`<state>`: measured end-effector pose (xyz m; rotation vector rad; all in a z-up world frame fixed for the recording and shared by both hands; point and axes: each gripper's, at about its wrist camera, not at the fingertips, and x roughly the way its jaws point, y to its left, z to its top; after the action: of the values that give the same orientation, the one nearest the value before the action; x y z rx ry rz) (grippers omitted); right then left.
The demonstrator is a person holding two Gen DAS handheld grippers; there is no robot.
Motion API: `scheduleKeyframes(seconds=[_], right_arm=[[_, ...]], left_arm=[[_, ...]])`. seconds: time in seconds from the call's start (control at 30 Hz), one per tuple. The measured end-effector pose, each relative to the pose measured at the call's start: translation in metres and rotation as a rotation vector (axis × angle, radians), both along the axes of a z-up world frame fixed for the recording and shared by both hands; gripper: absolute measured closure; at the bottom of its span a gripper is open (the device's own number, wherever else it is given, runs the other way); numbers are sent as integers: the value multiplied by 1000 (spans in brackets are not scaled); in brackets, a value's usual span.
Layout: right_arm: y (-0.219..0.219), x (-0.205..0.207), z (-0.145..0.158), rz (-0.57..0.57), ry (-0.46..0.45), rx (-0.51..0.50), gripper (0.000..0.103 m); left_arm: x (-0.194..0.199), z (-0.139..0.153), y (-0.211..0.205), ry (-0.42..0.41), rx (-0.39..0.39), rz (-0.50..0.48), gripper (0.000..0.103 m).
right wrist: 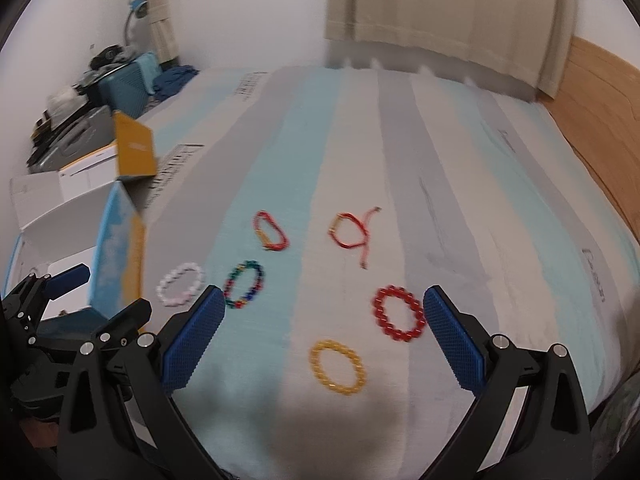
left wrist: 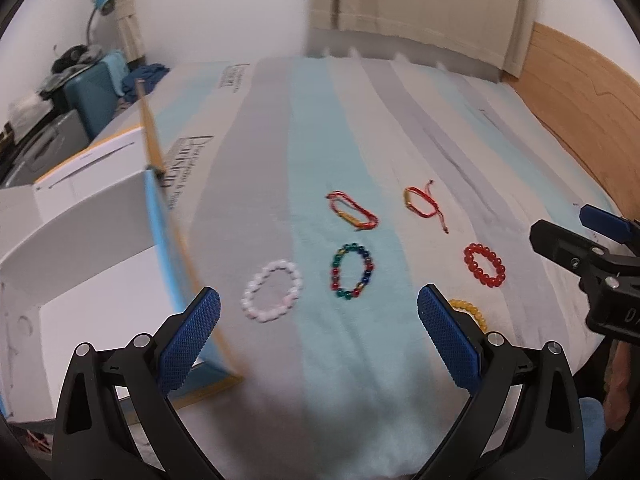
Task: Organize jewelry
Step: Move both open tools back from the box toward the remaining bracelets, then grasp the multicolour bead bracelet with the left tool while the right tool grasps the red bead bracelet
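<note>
Bracelets (right wrist: 338,367), 6 loose on striped bed (right wrist: 460,184), open box (left wrist: 88,248) beside, both tools (left wrist: 318,330) (right wrist: 322,334) spread, grasping nothing

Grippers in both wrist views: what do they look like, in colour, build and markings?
The left gripper and the right gripper look alike: black plastic linkage arms with cut-out slots and round silver pivot pins, each carrying two flat blue pads with a fine knurled grid texture. In the left wrist view the right gripper's black body shows partial white lettering, unreadable. No cables or sleeves are clearly visible.
</note>
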<state>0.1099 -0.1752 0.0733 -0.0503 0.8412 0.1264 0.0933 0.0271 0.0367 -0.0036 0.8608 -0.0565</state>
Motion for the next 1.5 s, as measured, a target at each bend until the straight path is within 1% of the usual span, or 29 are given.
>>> scheduleKeyframes(seconds=[0.13,0.3,0.43,0.5,0.6,0.73,0.8,0.9,1.0,1.03,1.07,1.13,1.2,1.27,1.33,1.4,1.43,1.47,1.5], right_arm=[[-23,7,-20,-34,28,2,7],[-46,19,-49,-65,52,-34,8],[-58,32,-71,-89,76,-42,8],[-63,41,-82,-99,93,-33,8],[-72,52,-97,-121,114,-13,8],[-81,66,-117,-141,144,3,8],[-86,73,-126,-146,162,7,8],[-89,82,-136,-137,187,16,14],[-91,90,-144,-126,215,28,21],[-91,93,-146,-127,224,29,25],[-92,96,-149,-126,238,32,30],[-94,100,-154,-120,259,40,35],[-97,104,-160,-124,286,58,41],[-99,106,-165,-126,312,75,47],[-99,107,-168,-129,325,71,51],[-99,108,-169,-128,332,65,52],[-99,108,-169,-129,335,62,56],[-100,108,-169,-129,339,58,60],[-100,108,-169,-128,341,58,61]], left_arm=[[10,-20,-13,-2,3,-24,6],[28,-55,-22,29,-18,-42,6],[42,-78,-27,57,-33,-47,6],[47,-83,-32,62,-38,-68,6],[57,-90,-44,66,-25,-104,6],[74,-100,-56,83,-40,-127,6],[85,-105,-64,92,-35,-135,6],[96,-113,-73,93,-27,-145,6],[108,-122,-81,111,-9,-151,8],[111,-124,-83,114,-3,-151,8],[114,-127,-85,123,-1,-151,10],[117,-131,-87,134,-12,-154,13],[119,-135,-88,147,-15,-153,18],[121,-139,-87,158,-24,-147,19],[122,-141,-87,159,-23,-147,20],[121,-141,-87,157,-17,-145,27],[121,-141,-87,156,-13,-145,28],[121,-141,-87,157,-9,-144,33],[121,-141,-86,157,-7,-141,37]])
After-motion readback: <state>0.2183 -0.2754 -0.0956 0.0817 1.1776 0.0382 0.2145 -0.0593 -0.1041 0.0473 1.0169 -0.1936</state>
